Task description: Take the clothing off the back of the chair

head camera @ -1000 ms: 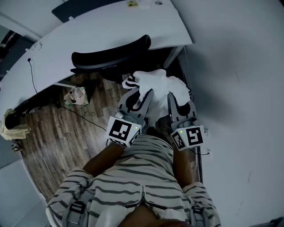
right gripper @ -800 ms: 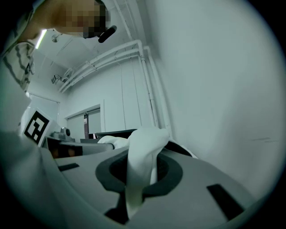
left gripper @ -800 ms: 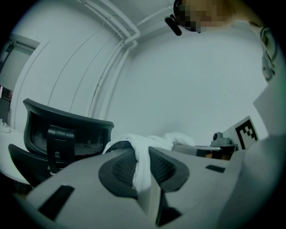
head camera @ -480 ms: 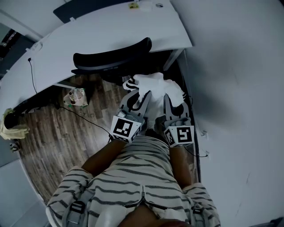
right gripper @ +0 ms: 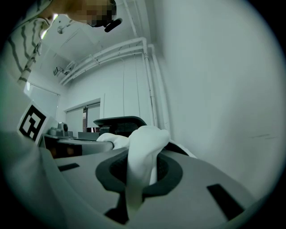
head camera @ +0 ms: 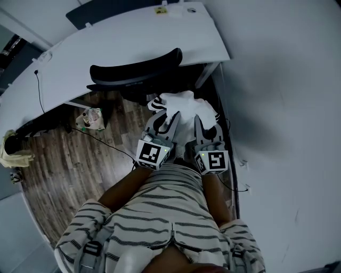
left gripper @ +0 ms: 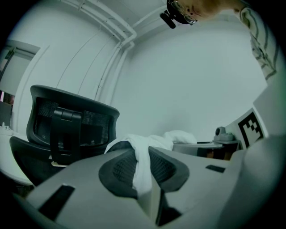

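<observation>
White curved desk (head camera: 133, 42), black mesh office chair (head camera: 136, 69) tucked near its right end, its back bare. The white, black-trimmed garment (head camera: 178, 104) hangs clear of it, pinched in both the left gripper (head camera: 165, 118) and the right gripper (head camera: 205, 120) — only setting it down seems left.

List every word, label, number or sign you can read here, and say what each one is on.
No text here can be read.
Yellow label on the white desk: too small to read.
Cubes on the left gripper and right gripper: square black-and-white marker patterns, no letters or numbers.
White clothing: no print visible.
</observation>
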The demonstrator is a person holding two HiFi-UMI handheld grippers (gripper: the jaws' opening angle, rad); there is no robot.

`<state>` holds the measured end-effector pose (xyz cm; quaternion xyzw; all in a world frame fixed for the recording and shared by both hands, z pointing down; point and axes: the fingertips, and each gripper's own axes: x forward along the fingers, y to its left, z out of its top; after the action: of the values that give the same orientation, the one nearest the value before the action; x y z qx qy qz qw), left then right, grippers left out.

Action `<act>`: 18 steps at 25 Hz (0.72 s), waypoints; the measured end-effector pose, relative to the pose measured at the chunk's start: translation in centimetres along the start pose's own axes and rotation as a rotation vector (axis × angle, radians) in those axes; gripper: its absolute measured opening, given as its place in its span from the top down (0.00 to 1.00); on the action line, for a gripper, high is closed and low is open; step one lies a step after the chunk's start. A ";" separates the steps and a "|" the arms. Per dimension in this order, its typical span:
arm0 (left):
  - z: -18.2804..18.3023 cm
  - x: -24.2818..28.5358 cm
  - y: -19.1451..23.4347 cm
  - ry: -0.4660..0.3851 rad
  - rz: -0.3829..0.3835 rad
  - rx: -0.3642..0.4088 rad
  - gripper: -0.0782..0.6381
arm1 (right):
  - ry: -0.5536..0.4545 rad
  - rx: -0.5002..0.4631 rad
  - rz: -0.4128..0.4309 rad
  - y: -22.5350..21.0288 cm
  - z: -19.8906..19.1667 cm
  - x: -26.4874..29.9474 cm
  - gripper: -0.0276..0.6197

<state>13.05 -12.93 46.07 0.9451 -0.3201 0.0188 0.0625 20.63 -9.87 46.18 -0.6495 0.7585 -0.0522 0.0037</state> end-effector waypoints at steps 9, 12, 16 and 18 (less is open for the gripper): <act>-1.1 -0.1 0.4 0.015 0.027 0.014 0.78 | 0.025 -0.001 0.008 0.0 -1.1 0.4 0.87; -1.5 -0.2 0.5 0.020 0.031 0.018 0.78 | 0.026 0.007 0.010 0.1 -1.2 0.5 0.87; -1.2 -0.5 0.7 0.017 0.038 0.014 0.78 | 0.029 0.005 0.019 0.3 -1.2 0.6 0.87; -1.2 -0.6 0.9 0.020 0.044 0.016 0.78 | 0.031 0.007 0.021 0.4 -1.3 0.6 0.87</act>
<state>12.10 -13.11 47.29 0.9381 -0.3399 0.0323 0.0577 20.08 -10.36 47.46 -0.6405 0.7652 -0.0646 -0.0053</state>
